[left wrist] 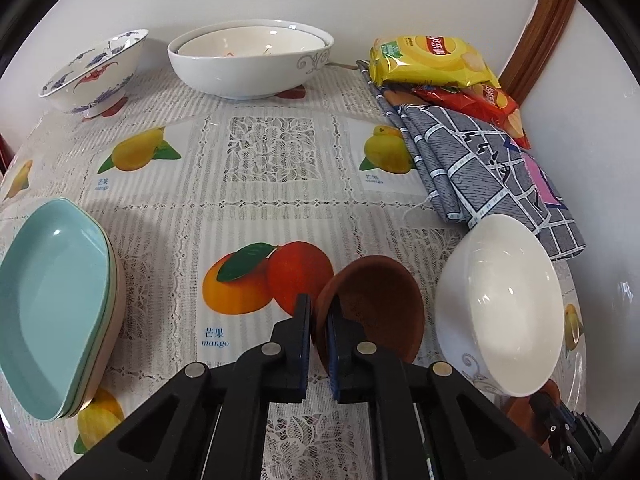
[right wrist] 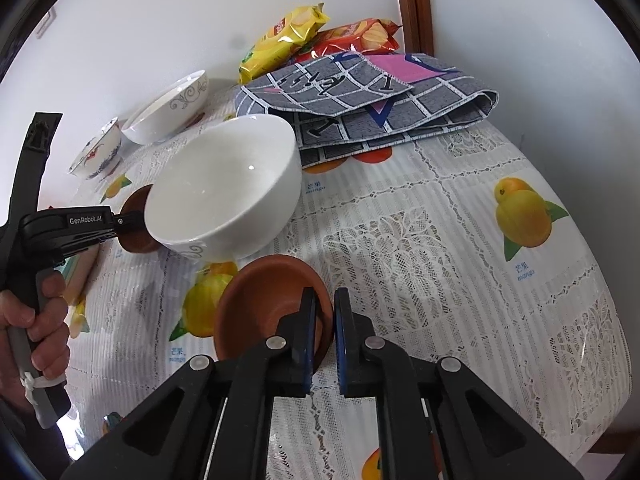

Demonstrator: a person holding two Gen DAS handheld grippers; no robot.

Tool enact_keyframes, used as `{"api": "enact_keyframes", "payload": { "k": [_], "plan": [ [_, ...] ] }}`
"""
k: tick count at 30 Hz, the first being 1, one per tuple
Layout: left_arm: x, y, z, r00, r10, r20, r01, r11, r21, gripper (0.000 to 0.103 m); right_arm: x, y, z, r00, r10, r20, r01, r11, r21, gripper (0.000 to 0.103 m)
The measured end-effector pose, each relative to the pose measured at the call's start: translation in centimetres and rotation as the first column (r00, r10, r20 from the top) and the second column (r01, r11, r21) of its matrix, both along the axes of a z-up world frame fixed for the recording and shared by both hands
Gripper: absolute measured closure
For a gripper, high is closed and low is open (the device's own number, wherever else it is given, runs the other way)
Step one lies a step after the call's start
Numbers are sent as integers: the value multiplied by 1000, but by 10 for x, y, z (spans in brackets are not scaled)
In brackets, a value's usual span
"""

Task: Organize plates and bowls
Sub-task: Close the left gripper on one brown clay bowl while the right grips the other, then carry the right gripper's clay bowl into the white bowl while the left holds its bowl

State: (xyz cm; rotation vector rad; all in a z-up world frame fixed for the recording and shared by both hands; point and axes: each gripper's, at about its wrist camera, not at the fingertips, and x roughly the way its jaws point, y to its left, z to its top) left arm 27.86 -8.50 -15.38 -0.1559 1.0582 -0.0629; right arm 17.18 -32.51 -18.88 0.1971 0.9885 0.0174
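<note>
While both grippers are clamped on rims, I read the scene as a double pinch grasp. The left gripper (left wrist: pixel 319 334) has its jaws closed on the near rim of one brown bowl (left wrist: pixel 376 308), one pad inside the wall and one outside; that bowl stands tilted toward the near edge of the surface (left wrist: pixel 256 216), just beside the white bowl (left wrist: pixel 504 320). The right gripper (right wrist: pixel 325 332) is closed the same way on the right rim of a second brown bowl (right wrist: pixel 264 304), also tipped, lying just in front of the white bowl in the right wrist view. A hand (right wrist: pixel 40 320) holds the left tool's grip.

The brown bowls look like unglazed clay: I judge them stiff, fairly light, matt enough to resist slipping, yet brittle at the thin rim, so a rim pinch should be firm but not crushing, and they should be set down gently. The white bowl is glossy, probably heavier and more slippery; its rim is the only place my narrow jaws can take it.

A teal plate stack (left wrist: pixel 52 312) sits at the left edge; a patterned bowl (left wrist: pixel 96 72) and nested large bowls (left wrist: pixel 252 60) stand along the far edge, a folded cloth (left wrist: pixel 488 172) and snack bags (left wrist: pixel 432 60) toward the far right corner.
</note>
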Motion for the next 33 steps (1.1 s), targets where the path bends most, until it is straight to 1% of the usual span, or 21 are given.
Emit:
{"api": "enact_keyframes", "payload": {
  "k": [7,10,17,21,28,33],
  "plan": [
    [-10,0,12,1000,-14,22,14,1000,7,95,-3,1,9,1000,-4,21,4,1000,-20,94],
    [-16,3,23,999,-12,48,12,1000,12,95,-4,1,17,999,-9,35,9,1000,-18,94],
    [-33,10,49,994,-7,109,6,1000,9,95,-8,1,44,997,-16,76,18,999,-28,94],
    [-44,12,59,992,-2,123,3,1000,-10,95,-8,2,65,994,-19,107,24,999,-43,94],
    [-62,14,77,989,-15,147,14,1000,11,95,-13,6,95,987,-36,158,41,999,-31,94],
    [-76,21,90,986,-26,165,22,999,28,95,-21,15,107,983,-38,177,42,999,-22,94]
  ]
}}
